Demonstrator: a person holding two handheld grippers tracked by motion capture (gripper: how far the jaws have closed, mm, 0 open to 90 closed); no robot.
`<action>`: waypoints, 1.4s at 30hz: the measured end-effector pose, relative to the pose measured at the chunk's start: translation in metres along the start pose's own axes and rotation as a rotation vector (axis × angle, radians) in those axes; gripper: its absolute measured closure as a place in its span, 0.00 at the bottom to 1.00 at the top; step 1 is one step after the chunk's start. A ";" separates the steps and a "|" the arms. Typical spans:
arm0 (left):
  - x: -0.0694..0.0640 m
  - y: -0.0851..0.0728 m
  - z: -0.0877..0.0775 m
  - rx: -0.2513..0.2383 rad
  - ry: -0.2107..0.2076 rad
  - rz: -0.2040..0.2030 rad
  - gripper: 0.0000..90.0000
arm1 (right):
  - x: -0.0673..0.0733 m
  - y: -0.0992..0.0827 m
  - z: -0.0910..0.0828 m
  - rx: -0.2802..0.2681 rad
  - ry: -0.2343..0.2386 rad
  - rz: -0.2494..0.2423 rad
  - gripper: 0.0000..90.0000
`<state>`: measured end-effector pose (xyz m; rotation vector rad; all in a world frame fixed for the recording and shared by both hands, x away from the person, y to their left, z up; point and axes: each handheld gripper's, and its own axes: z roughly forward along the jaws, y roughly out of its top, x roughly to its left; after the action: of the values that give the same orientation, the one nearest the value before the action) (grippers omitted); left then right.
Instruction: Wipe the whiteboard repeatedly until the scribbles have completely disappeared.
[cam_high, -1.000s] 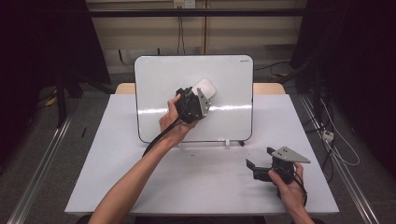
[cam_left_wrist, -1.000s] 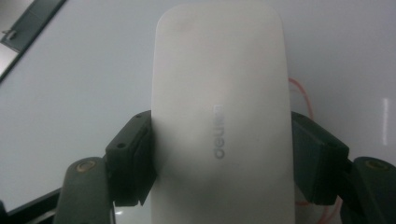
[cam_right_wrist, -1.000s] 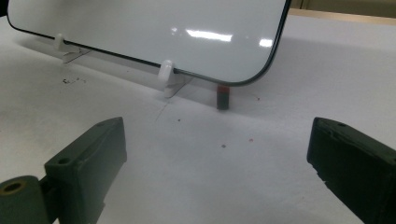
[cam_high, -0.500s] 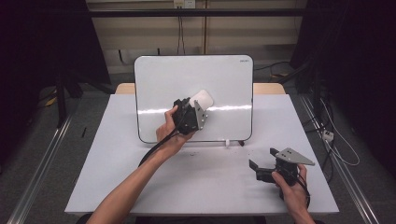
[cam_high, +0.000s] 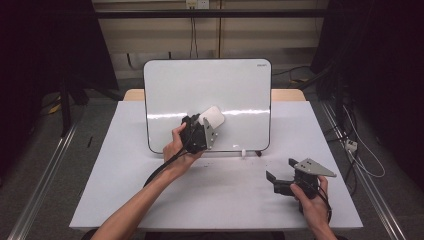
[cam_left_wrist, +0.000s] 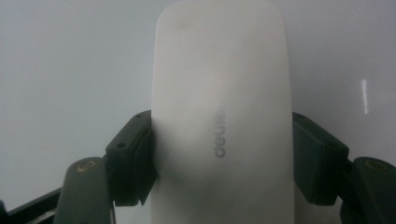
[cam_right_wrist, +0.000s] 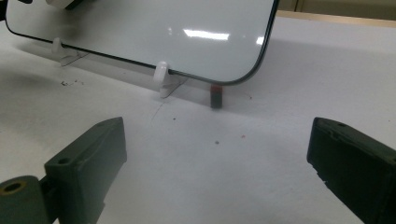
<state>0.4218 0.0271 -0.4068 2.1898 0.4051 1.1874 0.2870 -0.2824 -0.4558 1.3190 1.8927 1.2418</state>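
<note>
A white whiteboard (cam_high: 225, 90) stands upright on small clips at the back of the white table (cam_high: 115, 175). My left gripper (cam_high: 204, 126) is shut on a white oblong eraser (cam_high: 212, 118) and holds it against the board's lower middle. In the left gripper view the eraser (cam_left_wrist: 219, 116), marked "deli", sits clamped between both jaws of the left gripper (cam_left_wrist: 222, 161), with the board's surface behind it. My right gripper (cam_high: 272, 182) rests low over the table at the front right, open and holding nothing. In its own view the right gripper (cam_right_wrist: 219, 158) faces the whiteboard (cam_right_wrist: 154, 32)'s bottom corner.
White clip feet (cam_right_wrist: 161, 74) hold the board's lower edge, and a small dark block (cam_right_wrist: 216, 95) stands under its corner. Dark specks (cam_right_wrist: 70, 84) lie on the table near the feet. A wooden edge (cam_high: 287, 94) shows behind the board. Cables run along the floor at right (cam_high: 360, 155).
My left gripper has slid the eraser down the board toward its lower edge. The right gripper has shifted slightly to the right and stayed open.
</note>
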 end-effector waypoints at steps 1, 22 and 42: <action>0.001 0.001 0.000 0.002 -0.005 -0.004 0.34 | 0.000 0.000 0.000 0.001 -0.001 0.001 0.05; 0.045 0.042 0.022 -0.006 0.022 -0.054 0.34 | 0.000 0.001 0.002 0.005 0.009 0.002 0.05; 0.044 0.040 0.025 -0.047 0.040 -0.067 0.35 | 0.000 0.001 0.002 0.003 0.008 -0.002 0.05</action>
<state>0.4660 0.0103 -0.3632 2.0991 0.4592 1.1940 0.2889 -0.2813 -0.4563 1.3156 1.9016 1.2452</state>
